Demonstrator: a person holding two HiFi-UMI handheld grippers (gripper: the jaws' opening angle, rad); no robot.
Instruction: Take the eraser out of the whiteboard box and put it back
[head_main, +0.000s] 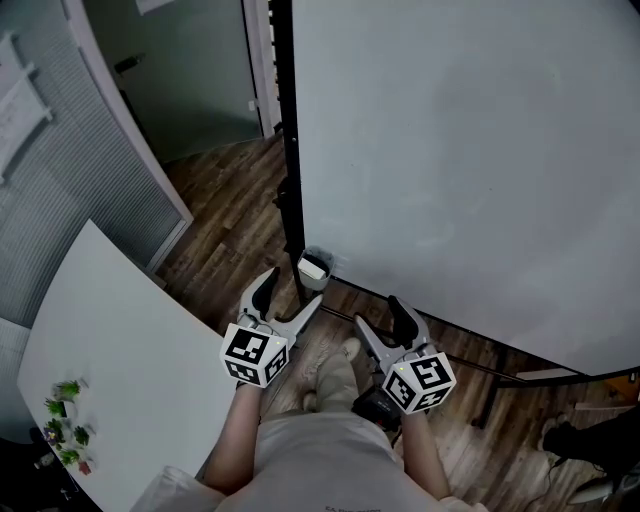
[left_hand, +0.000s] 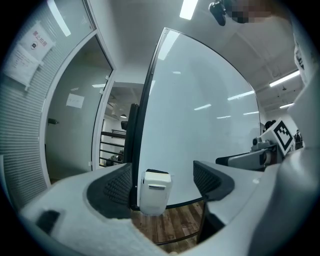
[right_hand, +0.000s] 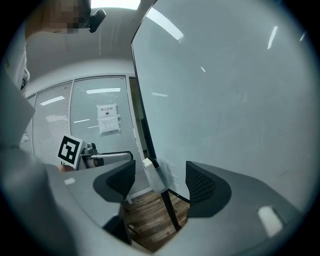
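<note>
Two grippers (head_main: 296, 285) (head_main: 377, 310), one whiteboard (head_main: 460, 150), one clear box (right_hand: 163, 180), one eraser (head_main: 312, 268), one white table (head_main: 120, 340).

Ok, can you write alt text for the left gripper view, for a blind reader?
The left gripper, jaws open, frames a small white box at the lower left corner of the whiteboard. The right gripper shows at the right, above a wood floor.

I see open air between my left gripper (head_main: 292, 295) and the whiteboard box (head_main: 314, 267); the black post (head_main: 291, 180) stands just left of the box, the whiteboard (head_main: 460, 150) walls off everything behind it, and the white surface (head_main: 120, 340) crowds my left side
</note>
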